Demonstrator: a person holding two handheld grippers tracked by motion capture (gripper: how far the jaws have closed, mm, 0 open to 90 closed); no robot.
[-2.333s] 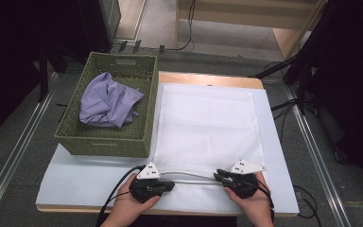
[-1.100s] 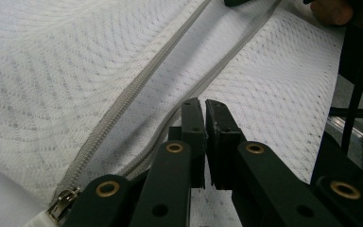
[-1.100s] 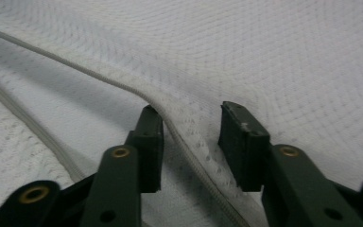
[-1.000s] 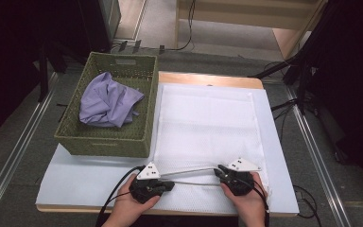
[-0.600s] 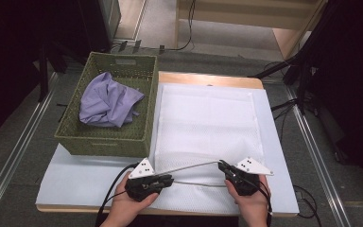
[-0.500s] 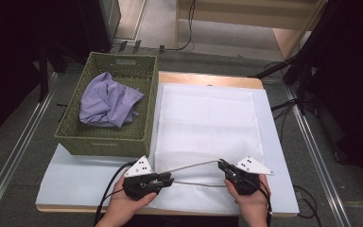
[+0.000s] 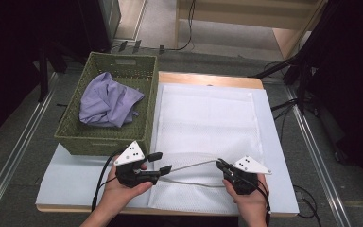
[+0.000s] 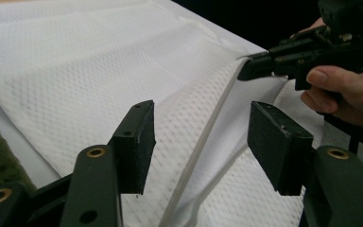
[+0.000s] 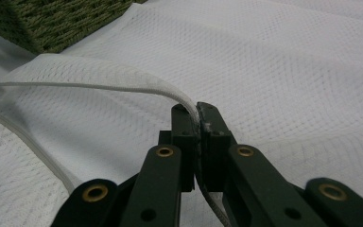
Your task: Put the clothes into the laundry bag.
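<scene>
A white mesh bag (image 7: 208,118) lies flat on the table. Its near hem (image 9: 99,78) is lifted off the lower layer. My right gripper (image 7: 220,164) is shut on that hem, seen close up in the right gripper view (image 9: 197,113). My left gripper (image 7: 159,162) is raised near the bag's front left corner; its jaws have just been opening. In the left gripper view they (image 8: 201,137) stand apart, and the hem (image 8: 217,118) runs between them without the pads pressing on it. It leads up to the right gripper (image 8: 253,68).
A green woven basket (image 7: 99,139) holding a crumpled purple cloth (image 7: 108,101) stands on the left, close to the bag's left edge. The bag rests on a white sheet (image 7: 274,156) over a wooden table. The front edge lies just under both hands.
My left gripper has opened off the hem, risen and shifted slightly left. The right gripper has stayed put, holding the hem up.
</scene>
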